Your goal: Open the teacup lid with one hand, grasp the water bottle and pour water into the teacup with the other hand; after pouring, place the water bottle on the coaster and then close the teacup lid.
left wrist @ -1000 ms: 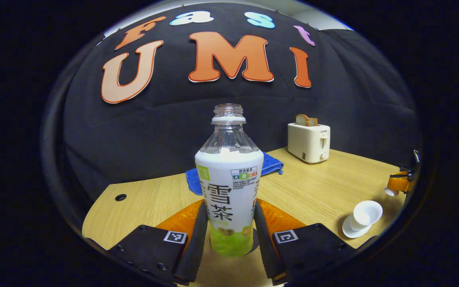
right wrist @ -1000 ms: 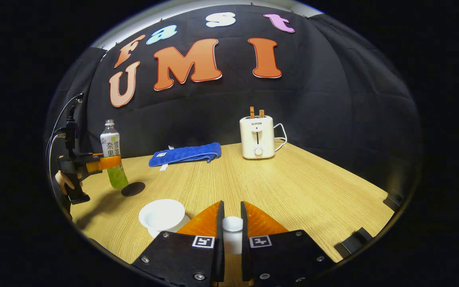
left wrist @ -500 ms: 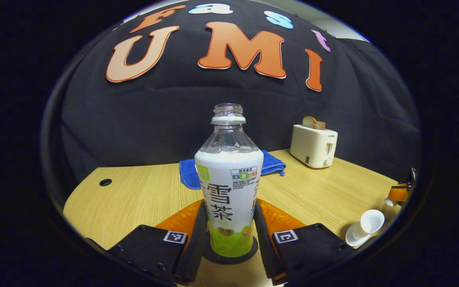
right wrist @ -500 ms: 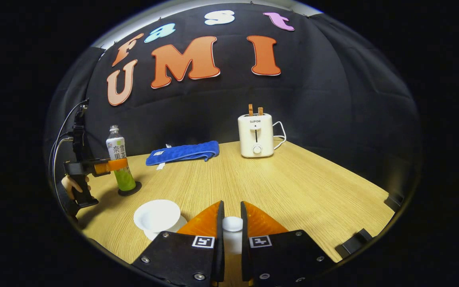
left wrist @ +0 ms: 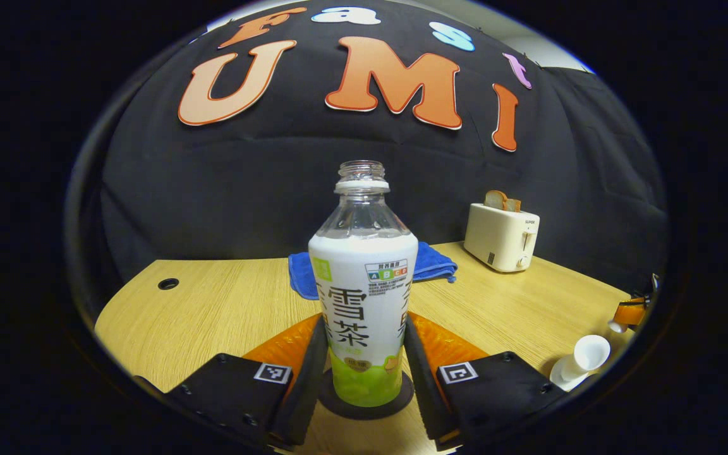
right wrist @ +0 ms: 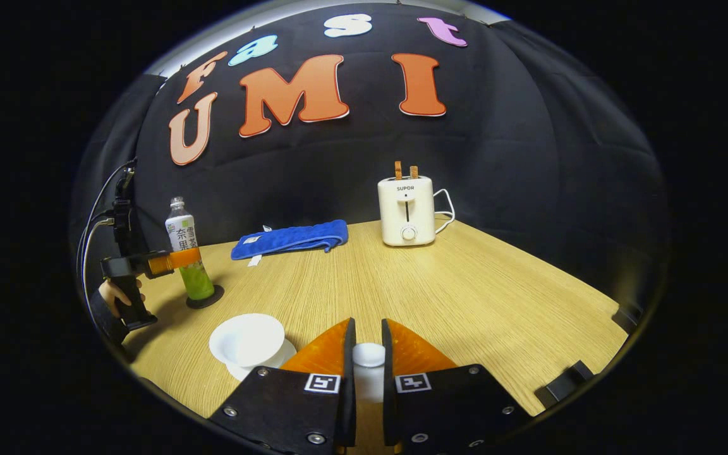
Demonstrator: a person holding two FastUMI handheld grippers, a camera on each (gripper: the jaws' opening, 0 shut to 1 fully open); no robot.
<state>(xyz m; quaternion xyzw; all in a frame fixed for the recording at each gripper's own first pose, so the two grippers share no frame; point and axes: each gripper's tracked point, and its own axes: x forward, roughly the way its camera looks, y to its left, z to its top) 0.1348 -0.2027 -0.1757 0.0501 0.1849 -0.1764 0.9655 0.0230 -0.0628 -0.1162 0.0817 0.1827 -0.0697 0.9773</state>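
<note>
1. Water bottle [left wrist: 364, 291] at centre of left gripper view, upright, uncapped, base on the dark coaster [left wrist: 402, 398]; small at left of right gripper view, again on the coaster [right wrist: 205, 297].
2. Left gripper [left wrist: 364, 373] closed on the bottle's lower body, a finger pressing each side; also at left edge of right gripper view, a hand [right wrist: 114, 294] on its handle.
3. Right gripper [right wrist: 368, 373] at bottom centre of right gripper view, narrow, clamped on the white teacup lid's knob [right wrist: 369, 355]; lid off the cup.
4. Teacup [right wrist: 247, 338] open on its saucer, lower left of right gripper view, just left of the right gripper; lower right corner in left gripper view [left wrist: 582, 360]. Water level inside: cannot tell.
5. Background only: blue towel [right wrist: 291, 239] and toaster [right wrist: 406, 210] near the back of the table [right wrist: 465, 297].
6. Judged stage: bottle seated on coaster, release next, then lid back on cup.
7. Risks:
   - Uneven opening or sideways pull-out could drag the tall open bottle over and spill; straight back-out needed.
   - Bottle base looks near centre of coaster, but exact seating not verifiable; an edge perch could rock it.
   - Lid held by the small knob alone: possible slip or tilt, off-centre landing, chipped rim or nudged saucer.
</note>
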